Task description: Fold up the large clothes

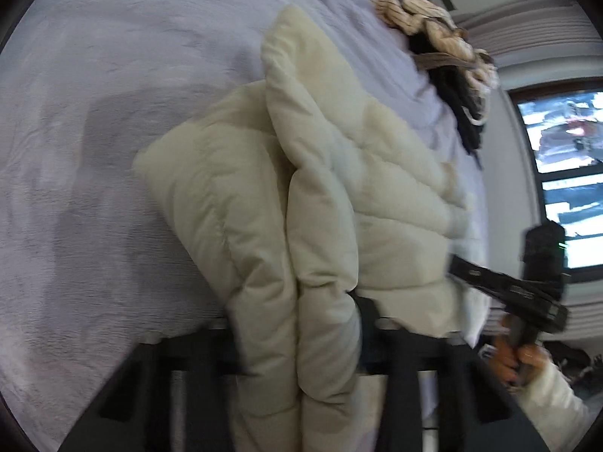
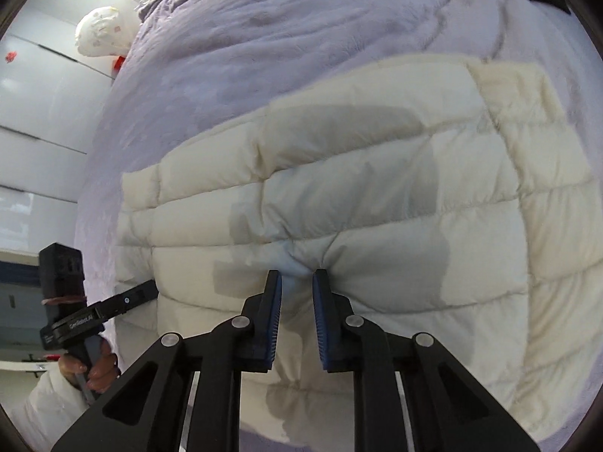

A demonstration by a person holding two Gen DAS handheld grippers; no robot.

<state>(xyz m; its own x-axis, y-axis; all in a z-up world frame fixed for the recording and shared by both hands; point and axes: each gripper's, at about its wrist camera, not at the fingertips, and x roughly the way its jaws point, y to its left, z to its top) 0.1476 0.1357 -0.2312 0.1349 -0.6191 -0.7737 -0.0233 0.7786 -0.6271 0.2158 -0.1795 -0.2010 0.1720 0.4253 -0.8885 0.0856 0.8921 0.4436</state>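
a cream quilted jacket (image 2: 339, 196) is being spread on the lilac bedcover (image 2: 264, 37); a pinch of its padding is being gripped between the nearly closed blue pads of the right gripper (image 2: 296, 282); a thick folded sleeve (image 1: 301, 263) of the jacket is being clamped by the left gripper (image 1: 297, 324), narrowed around it; beyond the jacket, a heap of striped and dark clothes (image 1: 433, 37) is lying on the bedcover

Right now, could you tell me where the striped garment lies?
In the left wrist view, the striped garment lies upper right on the lilac bedspread, beyond the cream puffer jacket.
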